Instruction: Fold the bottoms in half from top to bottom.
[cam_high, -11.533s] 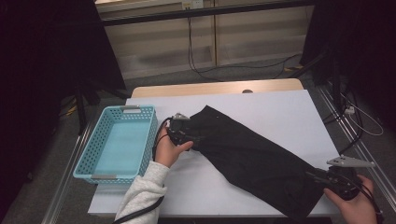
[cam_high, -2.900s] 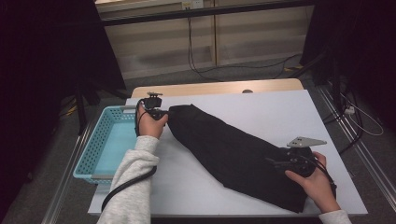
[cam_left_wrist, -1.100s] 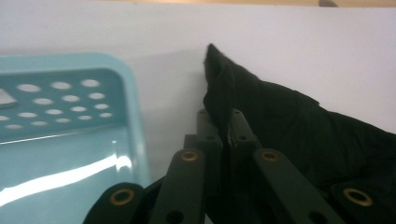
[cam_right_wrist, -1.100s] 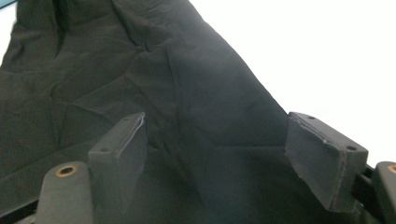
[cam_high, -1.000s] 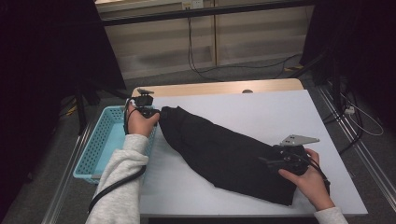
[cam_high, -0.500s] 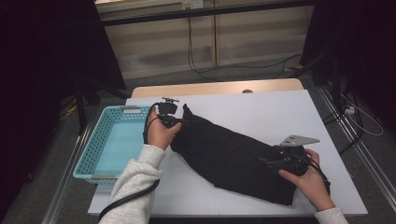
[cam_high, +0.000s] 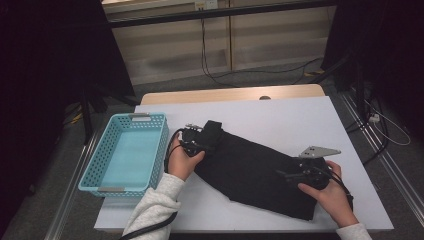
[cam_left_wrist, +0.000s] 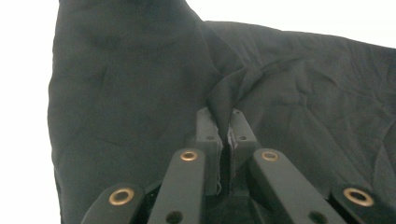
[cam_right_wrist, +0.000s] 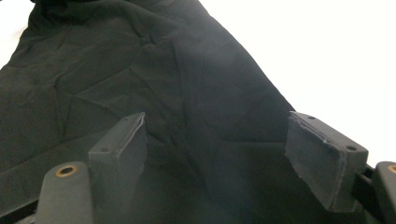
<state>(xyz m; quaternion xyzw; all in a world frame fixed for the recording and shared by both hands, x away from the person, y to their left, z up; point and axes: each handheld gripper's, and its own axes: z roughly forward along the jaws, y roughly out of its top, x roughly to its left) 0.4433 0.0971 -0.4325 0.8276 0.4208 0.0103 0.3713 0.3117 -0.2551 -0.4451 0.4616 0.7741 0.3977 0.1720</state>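
Basket (cam_high: 131, 150) of pale blue plastic sits at the bench's (cam_high: 300, 115) left edge. Just right of it the left hand-held gripper (cam_high: 199, 141) pinches a fold of the black cloth (cam_high: 250, 172), which lies slantwise across the bench. Farther right, the right hand-held gripper (cam_high: 286, 175) rests on the cloth's other end, jaws wide apart and gripping nothing.
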